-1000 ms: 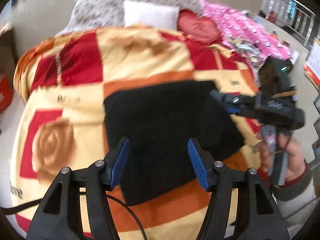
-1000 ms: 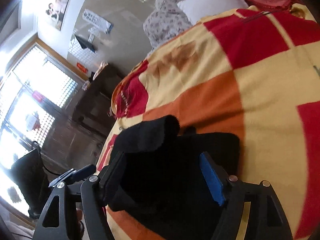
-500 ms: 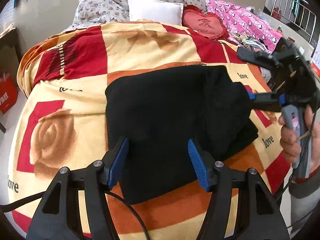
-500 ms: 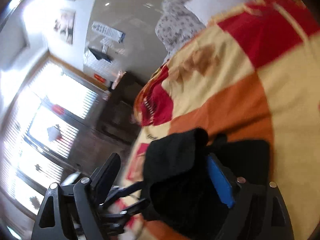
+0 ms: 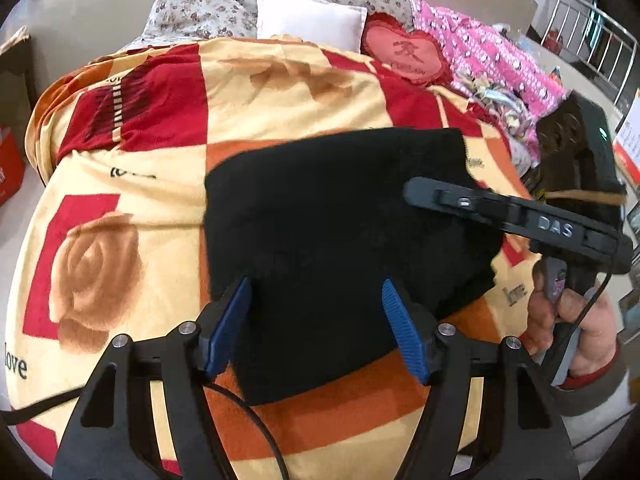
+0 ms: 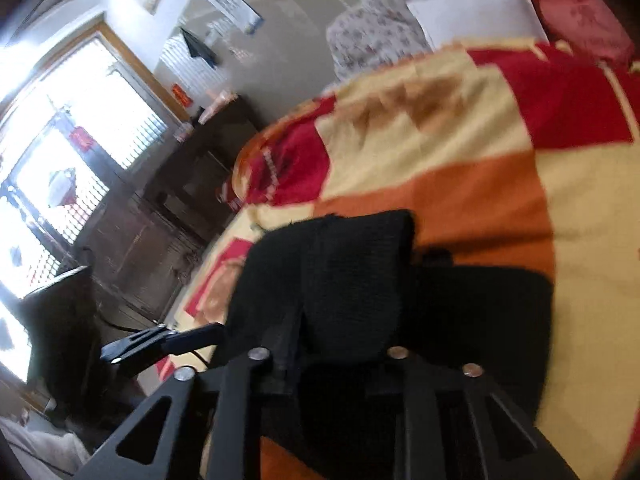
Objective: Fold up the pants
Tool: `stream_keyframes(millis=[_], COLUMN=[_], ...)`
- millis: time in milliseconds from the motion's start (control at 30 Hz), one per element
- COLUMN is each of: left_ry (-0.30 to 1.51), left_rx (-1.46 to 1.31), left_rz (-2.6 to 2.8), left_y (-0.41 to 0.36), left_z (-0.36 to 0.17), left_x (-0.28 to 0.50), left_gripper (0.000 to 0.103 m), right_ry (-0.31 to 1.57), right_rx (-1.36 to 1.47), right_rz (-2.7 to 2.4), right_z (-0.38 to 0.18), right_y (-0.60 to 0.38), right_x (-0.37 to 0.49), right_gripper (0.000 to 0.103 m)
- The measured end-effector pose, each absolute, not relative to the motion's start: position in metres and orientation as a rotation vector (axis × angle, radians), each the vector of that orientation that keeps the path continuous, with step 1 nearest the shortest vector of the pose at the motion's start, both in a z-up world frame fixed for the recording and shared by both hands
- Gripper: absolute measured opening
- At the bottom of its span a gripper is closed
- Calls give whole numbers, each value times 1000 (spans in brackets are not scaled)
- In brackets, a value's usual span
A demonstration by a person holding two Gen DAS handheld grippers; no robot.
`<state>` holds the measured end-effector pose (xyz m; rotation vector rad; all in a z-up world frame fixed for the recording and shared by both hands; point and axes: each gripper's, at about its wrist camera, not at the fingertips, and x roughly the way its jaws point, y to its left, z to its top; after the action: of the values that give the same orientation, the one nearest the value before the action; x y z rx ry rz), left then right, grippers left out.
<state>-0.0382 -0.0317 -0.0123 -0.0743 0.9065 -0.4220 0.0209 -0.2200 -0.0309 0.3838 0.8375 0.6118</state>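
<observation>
So the black pants [image 5: 340, 236] are a soft, matte knit, almost fleece-looking, folded into a chunky rounded rectangle sitting mid-bed on the blanket [image 5: 160, 168]. That blanket is plush and fuzzy, a patchwork of red, cream and orange squares with tan rose prints and little "love" lettering. The pants' near edge is a bit lumpy where layers stack up, and the right side shows a thicker doubled fold. The left gripper [image 5: 316, 324] hangs just above the near edge with its ribbed blue pads [image 5: 402, 338] spread wide, nothing between them. The right gripper [image 6: 328, 354] is a different story: in its own view the fingers are pulled in close together with a fold of the ribbed black fabric bunched up right between them, lifted off the rest of the pile, so it's clamped on the pants. From the left view you see its hard black plastic body coming in from the right side. Up at the head: a floral pillow [image 5: 280, 4], a plain white cushion [image 5: 310, 20], and a red heart-shaped cushion [image 5: 404, 54].
</observation>
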Motion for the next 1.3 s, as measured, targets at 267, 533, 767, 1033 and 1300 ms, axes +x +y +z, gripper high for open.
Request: stream_keyframes(millis=[267, 533, 767, 1033, 1300], left_ry=[879, 903, 917, 937, 911], left_rx=[-90, -22, -92, -128, -110], left_rz=[-381, -370, -363, -332, -347], left_y=[-36, -48, -34, -19, -38], left_z=[-4, -21, -20, -13, -11], left_x=[-30, -27, -25, -24, -13], left_gripper=[67, 67, 67, 67, 67], right_ry=[781, 759, 854, 852, 813], right_rx=[228, 412, 444, 358, 176], right_rz=[435, 452, 489, 612, 455], right_z=[-1, -7, -26, -45, -12], right_y=[-259, -301, -273, -226, -257], right_x=[5, 1, 18, 34, 16], right_gripper=[9, 52, 74, 21, 12])
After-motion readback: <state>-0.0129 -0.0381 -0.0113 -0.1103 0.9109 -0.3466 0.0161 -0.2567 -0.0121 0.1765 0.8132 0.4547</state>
